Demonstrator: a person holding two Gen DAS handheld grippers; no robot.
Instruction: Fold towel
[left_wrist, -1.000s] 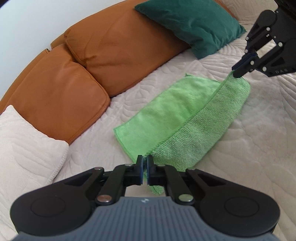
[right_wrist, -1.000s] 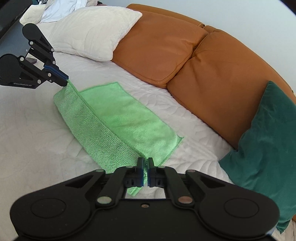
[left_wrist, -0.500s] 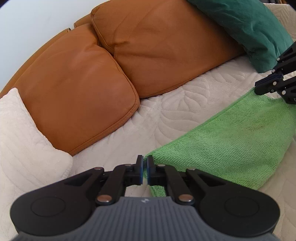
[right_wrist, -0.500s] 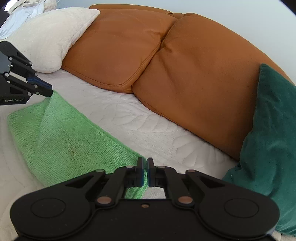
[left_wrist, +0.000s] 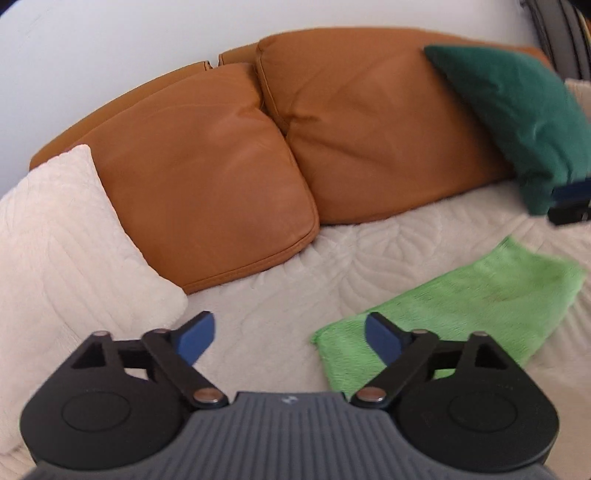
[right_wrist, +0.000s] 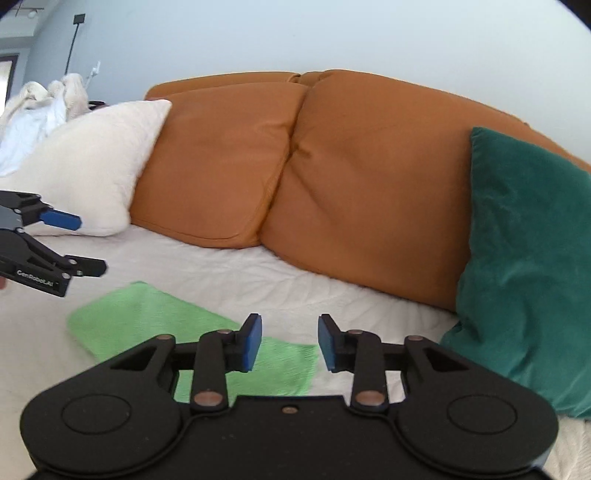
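The green towel (left_wrist: 461, 310) lies folded in half and flat on the cream quilted bed cover (left_wrist: 351, 254); it also shows in the right wrist view (right_wrist: 147, 317). My left gripper (left_wrist: 288, 338) is open and empty, lifted just above the towel's left end. My right gripper (right_wrist: 290, 341) is open and empty above the towel's right end. The left gripper shows at the left edge of the right wrist view (right_wrist: 79, 243), open. A tip of the right gripper shows at the right edge of the left wrist view (left_wrist: 572, 201).
Two orange cushions (right_wrist: 332, 173) stand along the back. A cream pillow (right_wrist: 88, 170) stands at the left and a dark green pillow (right_wrist: 528, 258) at the right. Crumpled white laundry (right_wrist: 33, 114) lies far left.
Both grippers carried the towel's near edge over to the far edge, then opened and let go. They have lifted off the folded towel and tilted upward.
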